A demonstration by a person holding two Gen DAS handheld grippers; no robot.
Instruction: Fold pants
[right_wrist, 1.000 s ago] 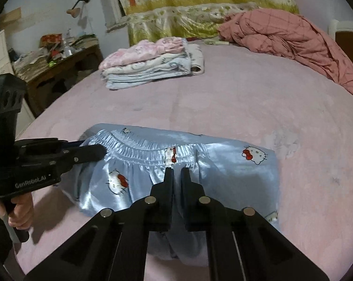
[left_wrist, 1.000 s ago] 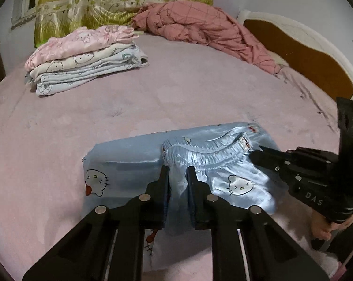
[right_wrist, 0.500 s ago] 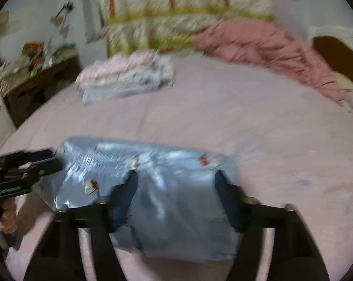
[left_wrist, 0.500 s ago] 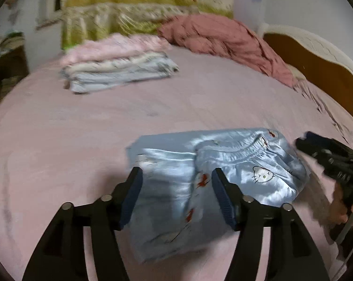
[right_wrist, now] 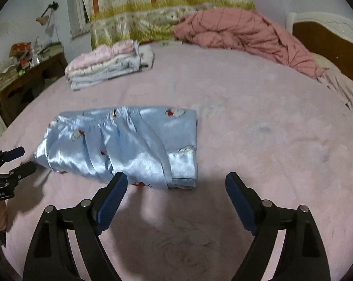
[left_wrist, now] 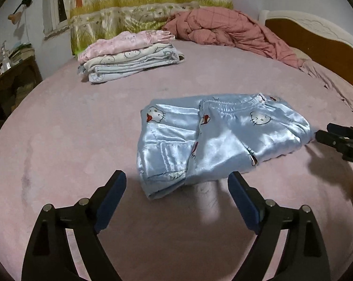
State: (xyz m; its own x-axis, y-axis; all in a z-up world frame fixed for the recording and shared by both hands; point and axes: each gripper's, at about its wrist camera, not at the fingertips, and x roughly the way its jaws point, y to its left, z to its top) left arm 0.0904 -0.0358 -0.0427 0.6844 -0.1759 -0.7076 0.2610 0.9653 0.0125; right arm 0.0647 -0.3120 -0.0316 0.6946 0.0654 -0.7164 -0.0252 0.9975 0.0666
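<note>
Light blue satin pants (left_wrist: 214, 138) printed with cartoon cats lie folded into a compact bundle on the pink bed; the right wrist view shows the same pants (right_wrist: 129, 145). My left gripper (left_wrist: 176, 180) hangs just short of the bundle's near edge, jaws still opening, with nothing between them. The right gripper (right_wrist: 176, 182) is likewise drawn back from the near edge, jaws opening and empty. Each gripper's tips show at the other view's edge: the right gripper (left_wrist: 340, 138) beside the bundle's right end, the left gripper (right_wrist: 10, 161) beside its left end.
A stack of folded clothes (left_wrist: 127, 56) sits at the back left of the bed (left_wrist: 59, 140). A crumpled red quilt (left_wrist: 232, 32) lies at the back, near the wooden headboard (left_wrist: 321, 44). A cluttered dark desk (right_wrist: 19, 75) stands left of the bed.
Both grippers let go of the pants, opened wide and drew back toward the near side. The folded bundle stays on the bed.
</note>
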